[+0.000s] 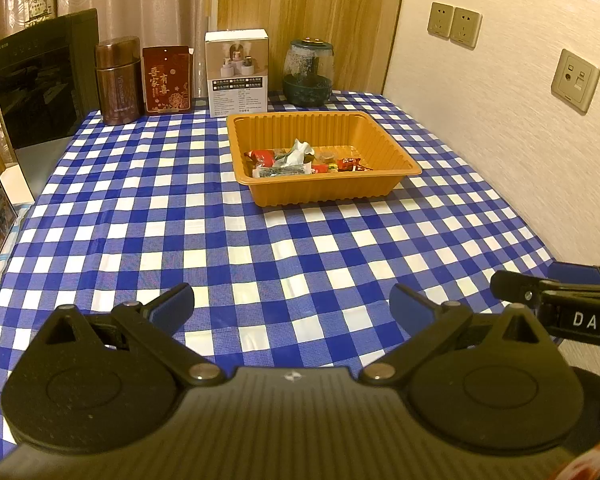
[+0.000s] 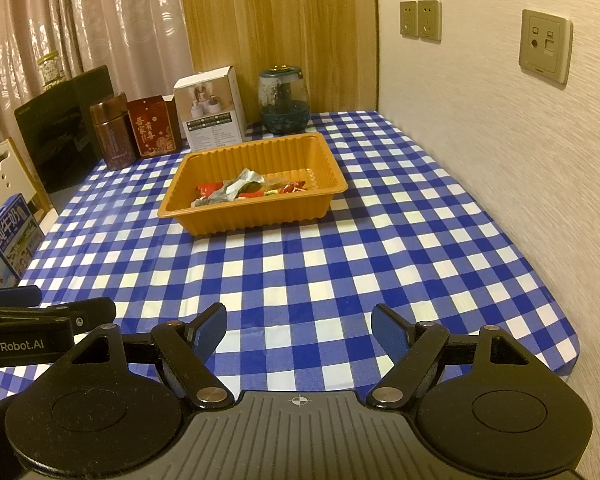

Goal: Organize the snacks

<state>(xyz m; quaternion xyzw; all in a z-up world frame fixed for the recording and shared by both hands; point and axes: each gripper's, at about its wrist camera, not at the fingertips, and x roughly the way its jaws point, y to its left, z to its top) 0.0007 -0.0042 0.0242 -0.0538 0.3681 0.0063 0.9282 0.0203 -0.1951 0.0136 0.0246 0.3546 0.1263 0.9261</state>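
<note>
Both tools hang wide apart, nothing between their fingers: the left tool (image 1: 292, 304) and right tool (image 2: 298, 330) over the checked table (image 1: 180, 220); snacks (image 1: 300, 160) sit inside the orange tray (image 1: 324, 194), well ahead.

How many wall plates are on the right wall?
3: two socket plates side by side near the far corner, and one data plate nearer the camera. More could lie out of view.

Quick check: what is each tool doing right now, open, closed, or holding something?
Left tool: open, holding nothing, above the checked tablecloth.
Right tool: open, holding nothing, above the same cloth.
</note>
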